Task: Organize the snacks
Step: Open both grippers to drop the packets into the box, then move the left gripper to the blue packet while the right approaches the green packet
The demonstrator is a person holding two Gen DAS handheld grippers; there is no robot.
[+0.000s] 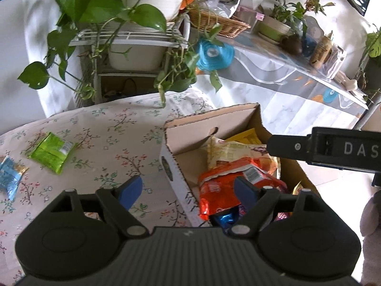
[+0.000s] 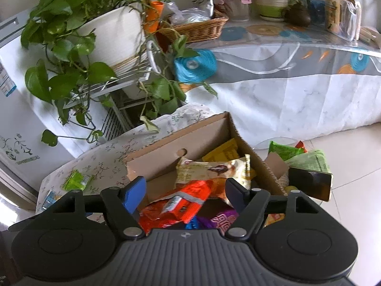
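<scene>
An open cardboard box [image 1: 181, 143] stands on the floral tablecloth [image 1: 107, 128] and holds several snack packets, among them an orange one [image 1: 219, 186] and a cream one [image 1: 228, 155]. A green packet [image 1: 51, 152] and a blue packet [image 1: 9, 178] lie on the cloth at the left. My left gripper [image 1: 188, 190] is open and empty over the box's near left wall. My right gripper [image 2: 185, 193] is open and empty above the orange packet [image 2: 188, 200] in the box [image 2: 166, 147]. The right gripper's body shows in the left wrist view [image 1: 333, 150].
A potted vine [image 2: 78, 35] on a white wire rack [image 1: 128, 38] stands behind the table. A long covered table [image 2: 285, 71] carries a wicker basket [image 2: 197, 28], plant pots and bottles. More green packets [image 2: 297, 152] and a dark phone [image 2: 309, 183] lie right of the box.
</scene>
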